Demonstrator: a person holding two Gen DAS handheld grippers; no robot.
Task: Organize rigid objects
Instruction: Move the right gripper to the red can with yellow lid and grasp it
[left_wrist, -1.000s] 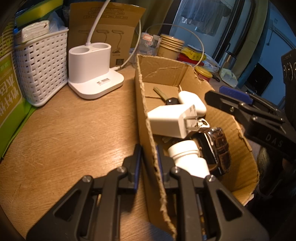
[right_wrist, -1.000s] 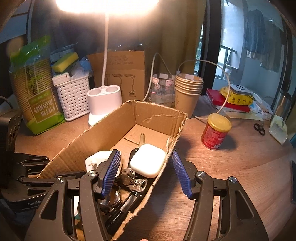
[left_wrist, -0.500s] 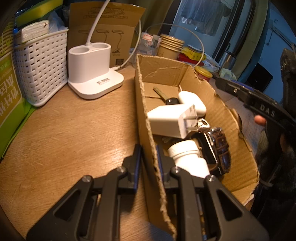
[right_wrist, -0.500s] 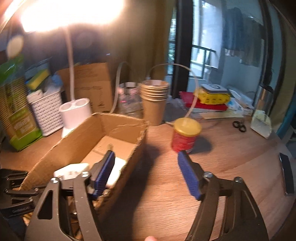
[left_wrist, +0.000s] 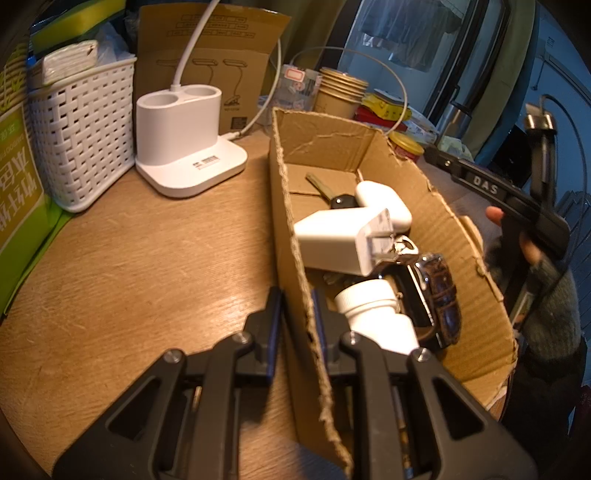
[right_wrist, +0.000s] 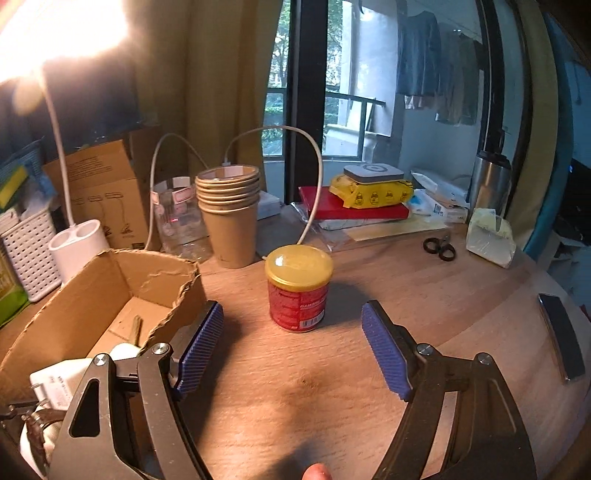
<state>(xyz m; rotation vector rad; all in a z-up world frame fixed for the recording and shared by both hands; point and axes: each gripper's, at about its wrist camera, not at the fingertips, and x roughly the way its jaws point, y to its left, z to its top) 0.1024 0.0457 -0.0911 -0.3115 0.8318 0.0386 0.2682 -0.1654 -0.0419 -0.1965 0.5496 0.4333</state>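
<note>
**Left tongs on the box wall, right tongs wide before the red jar**

In the left wrist view we hold the left gripper at lower centre, its tongs clamped on the near side wall of the cardboard box, one finger outside and one inside. The box runs from lower centre toward the upper middle on the wooden table. Inside it we see a white charger, a white case, a key, a white bottle and a brown-strapped watch.

In the right wrist view our right gripper sits at the bottom, its blue pads wide apart, having just been opening, with nothing between them. The red jar with a yellow lid stands upright on the table at centre frame, just beyond the pads and right of the box's far corner. A stack of paper cups stands behind it.
</note>
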